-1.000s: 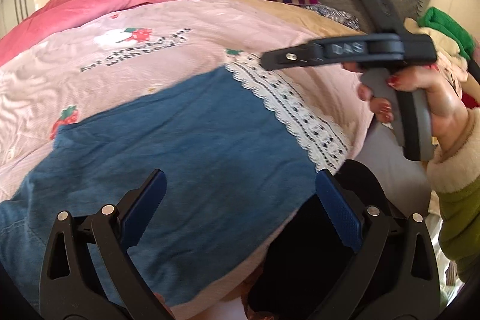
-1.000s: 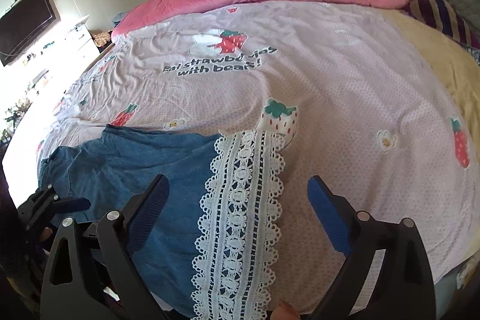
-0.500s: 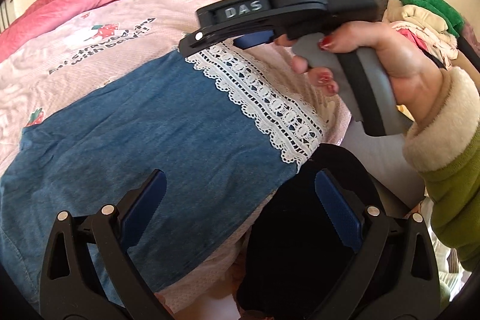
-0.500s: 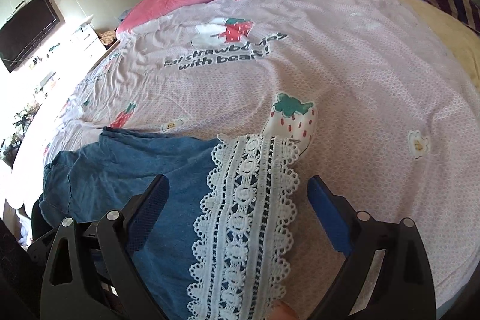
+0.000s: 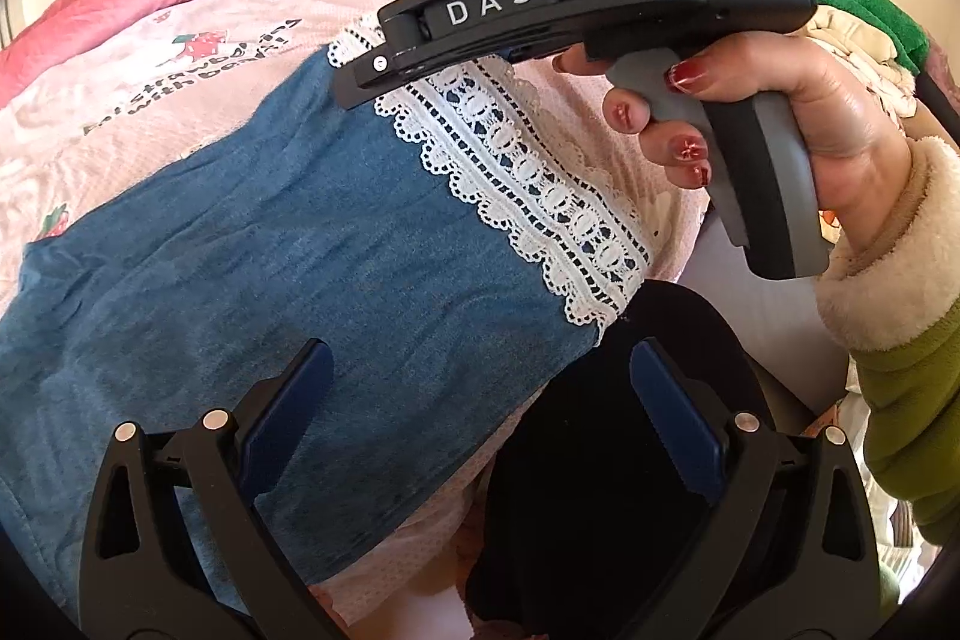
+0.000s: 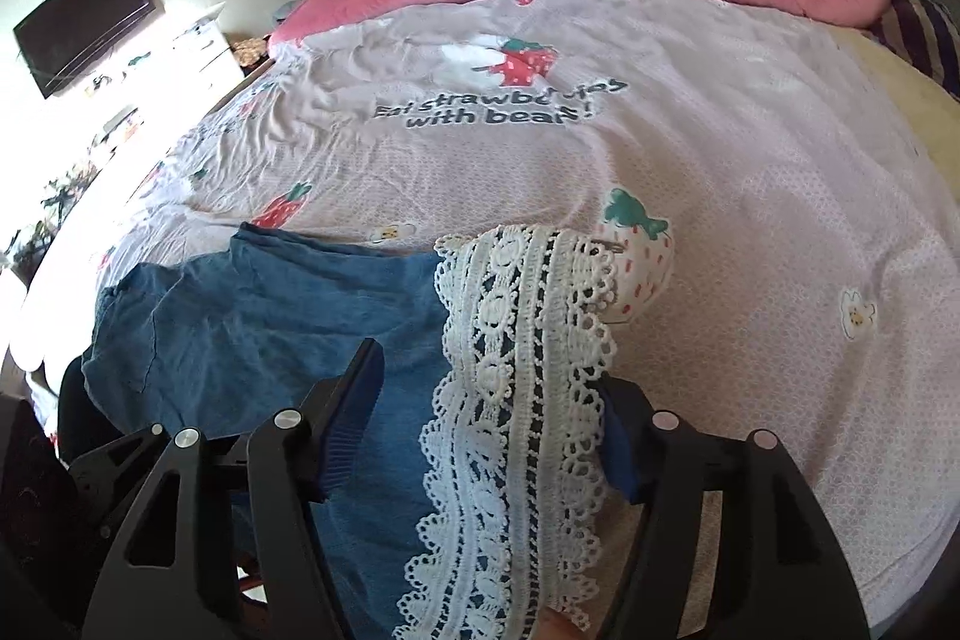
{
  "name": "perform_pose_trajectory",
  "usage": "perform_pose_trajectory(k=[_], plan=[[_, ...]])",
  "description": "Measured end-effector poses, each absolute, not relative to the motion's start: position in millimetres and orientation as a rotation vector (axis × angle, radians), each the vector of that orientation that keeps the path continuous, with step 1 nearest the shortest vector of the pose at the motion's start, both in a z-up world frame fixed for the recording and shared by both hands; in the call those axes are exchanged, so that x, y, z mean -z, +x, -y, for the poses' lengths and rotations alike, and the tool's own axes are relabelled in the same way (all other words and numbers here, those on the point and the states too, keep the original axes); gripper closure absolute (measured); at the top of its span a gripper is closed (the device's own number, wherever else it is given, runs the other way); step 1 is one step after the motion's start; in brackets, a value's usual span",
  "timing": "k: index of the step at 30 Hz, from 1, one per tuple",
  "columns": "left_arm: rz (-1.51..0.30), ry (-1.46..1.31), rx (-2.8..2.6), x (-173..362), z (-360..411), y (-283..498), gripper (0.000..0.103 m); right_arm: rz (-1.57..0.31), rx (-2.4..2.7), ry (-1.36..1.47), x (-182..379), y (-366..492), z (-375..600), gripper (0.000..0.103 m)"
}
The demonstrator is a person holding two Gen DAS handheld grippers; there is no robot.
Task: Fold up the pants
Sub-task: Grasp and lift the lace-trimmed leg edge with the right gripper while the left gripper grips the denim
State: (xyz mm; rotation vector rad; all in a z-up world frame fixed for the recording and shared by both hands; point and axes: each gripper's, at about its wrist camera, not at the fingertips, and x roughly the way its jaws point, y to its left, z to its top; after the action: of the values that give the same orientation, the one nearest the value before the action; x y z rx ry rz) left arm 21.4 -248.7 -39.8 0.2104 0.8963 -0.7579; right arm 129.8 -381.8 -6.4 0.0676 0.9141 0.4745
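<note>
Here pants [image 5: 312, 268] lie on bed [image 6: 750, 172], long axis left-right; lace hem [image 6: 516, 400] between half-open right gripper [image 6: 492, 436] jaws, ungripped; left gripper [image 5: 480, 418] wide open, empty.

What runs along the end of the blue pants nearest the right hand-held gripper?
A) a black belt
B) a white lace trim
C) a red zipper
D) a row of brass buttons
B: a band of white lace trim edges the blue pants, lying between the fingers of the right hand-held gripper.
</note>
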Motion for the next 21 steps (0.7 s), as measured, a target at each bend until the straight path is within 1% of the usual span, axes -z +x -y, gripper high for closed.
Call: perform_pose_trajectory(k=[3, 5, 6, 7, 9, 10, 11, 14, 16, 18, 19, 21], plan=[[-0.893, 0.211, 0.755, 40.0, 248.6, 19.9, 0.010, -0.965, -0.474, 0.097, 18.0, 143.2, 382.6, 0.040], [-0.886, 0.214, 0.754, 39.4, 249.0, 17.4, 0.010, -1.001, -0.475, 0.172, 27.7, 154.2, 390.7, 0.040], [-0.881, 0.215, 0.756, 39.0, 249.3, 16.7, 0.010, -1.010, -0.484, 0.204, 30.3, 157.4, 394.1, 0.041], [-0.876, 0.217, 0.759, 38.6, 250.0, 15.9, 0.010, -1.019, -0.497, 0.251, 32.9, 160.6, 399.8, 0.044], [-0.871, 0.224, 0.772, 38.1, 252.5, 14.1, 0.010, -1.025, -0.522, 0.325, 32.5, 162.2, 410.6, 0.068], [-0.865, 0.232, 0.786, 37.9, 255.2, 12.8, 0.010, -1.020, -0.543, 0.355, 30.3, 160.8, 414.6, 0.075], [-0.857, 0.240, 0.793, 37.6, 257.2, 12.0, 0.010, -1.015, -0.564, 0.376, 27.7, 159.1, 416.0, 0.084], [-0.816, 0.299, 0.823, 38.0, 272.7, 6.4, 0.010, -1.003, -0.591, 0.355, 17.0, 152.9, 411.1, 0.085], [-0.793, 0.341, 0.842, 39.3, 283.6, 3.6, 0.014, -1.011, -0.599, 0.335, 13.2, 152.3, 405.1, 0.085], [-0.759, 0.400, 0.855, 41.9, 295.8, -0.9, 0.029, -1.022, -0.605, 0.338, 10.4, 154.6, 402.1, 0.085], [-0.747, 0.426, 0.852, 43.8, 300.6, -2.7, 0.031, -1.026, -0.607, 0.338, 9.2, 155.6, 401.7, 0.085], [-0.728, 0.466, 0.843, 49.0, 307.9, -4.9, 0.039, -1.032, -0.607, 0.339, 7.2, 158.2, 401.7, 0.085]])
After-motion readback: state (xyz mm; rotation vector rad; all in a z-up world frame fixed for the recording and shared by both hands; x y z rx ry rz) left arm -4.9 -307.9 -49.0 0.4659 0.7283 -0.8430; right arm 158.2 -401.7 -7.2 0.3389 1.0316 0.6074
